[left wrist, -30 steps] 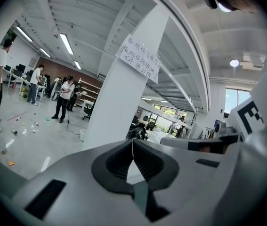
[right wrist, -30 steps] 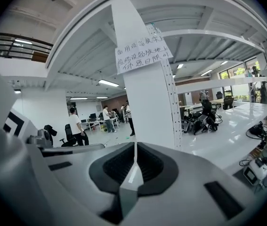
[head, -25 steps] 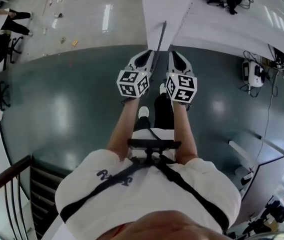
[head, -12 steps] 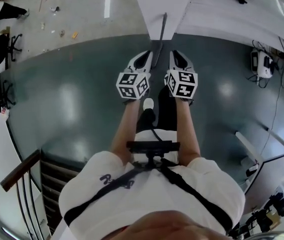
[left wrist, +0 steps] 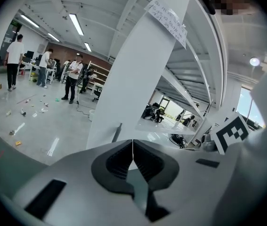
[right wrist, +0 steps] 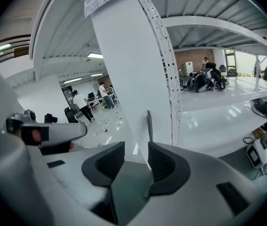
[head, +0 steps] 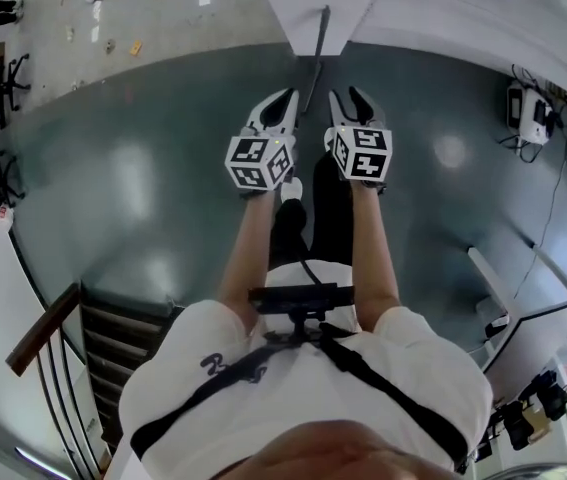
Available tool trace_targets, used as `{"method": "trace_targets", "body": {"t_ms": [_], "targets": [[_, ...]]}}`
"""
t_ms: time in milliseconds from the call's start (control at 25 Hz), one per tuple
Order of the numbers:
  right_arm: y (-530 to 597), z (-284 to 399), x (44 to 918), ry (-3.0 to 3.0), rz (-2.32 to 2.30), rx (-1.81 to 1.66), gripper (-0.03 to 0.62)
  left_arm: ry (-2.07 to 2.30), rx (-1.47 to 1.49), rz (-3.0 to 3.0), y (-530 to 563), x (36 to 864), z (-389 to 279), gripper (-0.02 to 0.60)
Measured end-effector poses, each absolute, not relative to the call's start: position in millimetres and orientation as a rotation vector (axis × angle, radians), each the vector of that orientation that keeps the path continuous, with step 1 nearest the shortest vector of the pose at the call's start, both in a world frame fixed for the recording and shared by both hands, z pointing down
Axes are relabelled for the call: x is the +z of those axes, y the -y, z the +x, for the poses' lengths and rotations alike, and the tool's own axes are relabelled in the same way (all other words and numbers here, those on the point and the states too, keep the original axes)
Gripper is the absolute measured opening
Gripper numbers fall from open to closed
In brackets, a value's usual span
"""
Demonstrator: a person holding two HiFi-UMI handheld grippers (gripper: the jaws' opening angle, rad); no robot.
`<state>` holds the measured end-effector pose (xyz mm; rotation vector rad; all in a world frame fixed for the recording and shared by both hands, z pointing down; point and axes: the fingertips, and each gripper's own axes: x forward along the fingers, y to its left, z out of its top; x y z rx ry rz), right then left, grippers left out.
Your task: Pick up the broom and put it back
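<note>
The broom is leaning on the pillar just ahead of the right gripper, whose jaws have just been opening and are standing spread, pinching nothing; the left gripper is showing jaws pressed together, empty; the handle is probably handling light, stiff and slick, so a square mid-shaft grip is looking best.

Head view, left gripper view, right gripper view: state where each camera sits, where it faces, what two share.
Head view: on the person's head, facing steeply down at the floor; shows torso, arms, legs, left hand-held gripper, right hand-held gripper.
Left gripper view: on the left one, facing the pillar; shows its shut jaws.
Right gripper view: on the right one, facing the pillar; shows its jaws, just opened, empty.
Shared: all three show the broom leaning on the pillar.
</note>
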<state>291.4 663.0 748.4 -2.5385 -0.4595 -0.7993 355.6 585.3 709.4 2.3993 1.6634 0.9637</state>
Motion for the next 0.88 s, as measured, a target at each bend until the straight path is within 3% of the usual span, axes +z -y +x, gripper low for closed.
{"method": "trace_targets", "body": {"t_ms": [880], "targets": [[-730,398,899,0.485,-2.564,-0.905,0.133,-1.694,1.027,2.399,-621,823,420,0.012]]}}
